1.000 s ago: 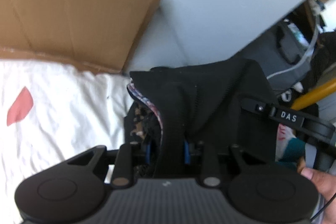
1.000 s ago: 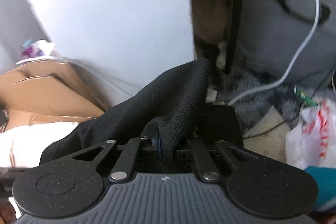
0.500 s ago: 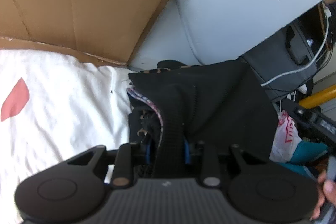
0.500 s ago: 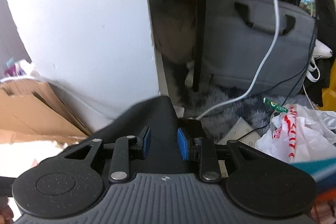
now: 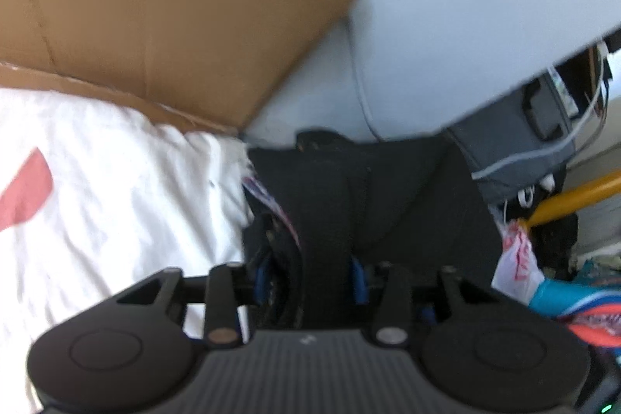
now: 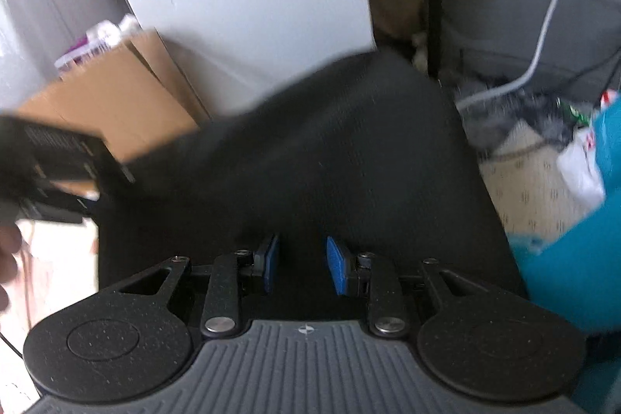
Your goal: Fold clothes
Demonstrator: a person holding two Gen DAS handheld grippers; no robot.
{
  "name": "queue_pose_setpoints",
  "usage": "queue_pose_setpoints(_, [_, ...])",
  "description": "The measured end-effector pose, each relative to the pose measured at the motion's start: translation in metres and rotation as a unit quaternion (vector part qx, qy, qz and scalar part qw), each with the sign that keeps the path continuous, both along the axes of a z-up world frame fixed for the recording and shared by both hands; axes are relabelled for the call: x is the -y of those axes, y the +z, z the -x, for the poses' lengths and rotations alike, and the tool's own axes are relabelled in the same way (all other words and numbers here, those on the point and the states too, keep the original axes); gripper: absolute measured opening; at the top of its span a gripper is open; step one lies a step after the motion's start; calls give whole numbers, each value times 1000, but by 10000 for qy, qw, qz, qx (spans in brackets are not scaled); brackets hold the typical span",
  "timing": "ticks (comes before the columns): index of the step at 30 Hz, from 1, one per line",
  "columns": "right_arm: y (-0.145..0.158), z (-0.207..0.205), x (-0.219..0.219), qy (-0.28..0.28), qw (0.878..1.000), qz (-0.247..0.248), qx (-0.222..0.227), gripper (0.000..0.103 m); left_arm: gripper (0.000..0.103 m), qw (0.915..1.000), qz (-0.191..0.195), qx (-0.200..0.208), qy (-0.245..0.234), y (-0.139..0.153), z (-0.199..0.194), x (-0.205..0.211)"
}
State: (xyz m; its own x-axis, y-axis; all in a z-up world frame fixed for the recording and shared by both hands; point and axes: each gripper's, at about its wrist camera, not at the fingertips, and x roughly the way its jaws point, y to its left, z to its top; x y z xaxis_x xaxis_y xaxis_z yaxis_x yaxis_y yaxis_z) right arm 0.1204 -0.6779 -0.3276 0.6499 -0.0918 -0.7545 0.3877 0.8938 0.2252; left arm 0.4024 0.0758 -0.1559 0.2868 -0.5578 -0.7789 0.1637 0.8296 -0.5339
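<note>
On the left lies a white sheet (image 5: pixel 108 189) with a pink patch, a flattened cardboard box (image 5: pixel 163 10) propped behind it; just right of the sheet sits the black knit garment (image 5: pixel 372 196), laid on top of a pile of darker patterned clothes whose striped edge shows beneath its left border. The left gripper (image 5: pixel 310 274) straddles a thick ribbed fold of that garment; its jaws are opening, the blue pads (image 5: pixel 359 280) drawing off the fold that stands between them, so the hold reads as being let go rather than kept. Further right, the right gripper (image 6: pixel 300 264) hovers over the same black cloth with its jaws parted and nothing between them; it has released. The step in hand looks like setting the folded piece down on the stack; the next move probably calls for both grippers to lift clear without dragging the knit, then to smooth it or fetch another item. The garment looks heavy, soft and ribbed, roughly squared, slightly humped at its middle; a grey bag (image 5: pixel 520 138) and a plastic bag (image 5: pixel 516 262) crowd its right side.
</note>
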Motion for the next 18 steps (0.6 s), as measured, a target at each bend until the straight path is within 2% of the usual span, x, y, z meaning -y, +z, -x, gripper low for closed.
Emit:
queue_pose_setpoints(3, [-10, 6, 1, -75, 10000, -46, -10, 34, 50, 9997, -82, 104, 186, -2, -11, -12])
queue_pose_setpoints(6, [-11, 11, 0, -150, 9999, -74, 20, 34, 50, 9998, -133, 133, 100, -2, -17, -16])
queue_pose_setpoints(12, [-13, 23, 1, -147, 9997, 181, -91, 34, 47, 9982, -365, 482, 22, 23, -14, -30])
queue_pose_setpoints(18, [-17, 37, 2, -318, 9990, 266, -153, 34, 47, 9944, -689, 716, -352, 41, -10, -44])
